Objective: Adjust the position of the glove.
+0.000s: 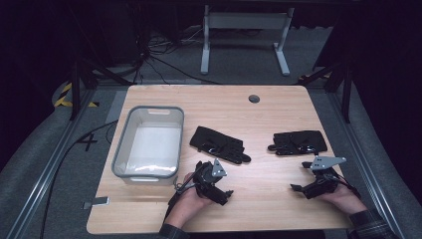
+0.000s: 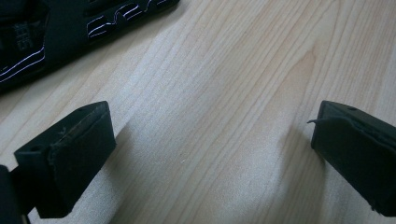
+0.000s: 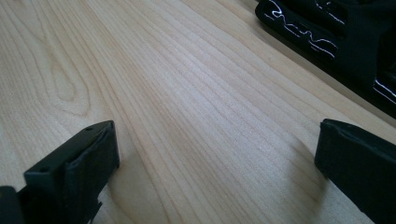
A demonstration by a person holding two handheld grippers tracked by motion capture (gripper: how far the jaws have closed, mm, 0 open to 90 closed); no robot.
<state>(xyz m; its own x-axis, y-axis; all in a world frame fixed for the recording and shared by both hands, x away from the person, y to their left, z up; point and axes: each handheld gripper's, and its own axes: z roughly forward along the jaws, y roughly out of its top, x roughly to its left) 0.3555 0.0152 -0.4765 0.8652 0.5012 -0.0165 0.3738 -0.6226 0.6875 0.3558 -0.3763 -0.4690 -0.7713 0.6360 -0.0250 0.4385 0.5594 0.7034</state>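
Nearest the high camera, at the lower edge of the frame, two hands hold the tools. The left gripper sits lower centre; its jaws stand fully apart with bare wood between them, holding nothing. The right gripper sits lower right, jaws likewise spread wide and empty. Both rest low over the wooden table. The left glove, black, lies flat at centre frame, just above the left gripper and apart from it. The right glove, black, lies right of centre, just above the right gripper. A grey bin stands at centre left, beside the left glove.
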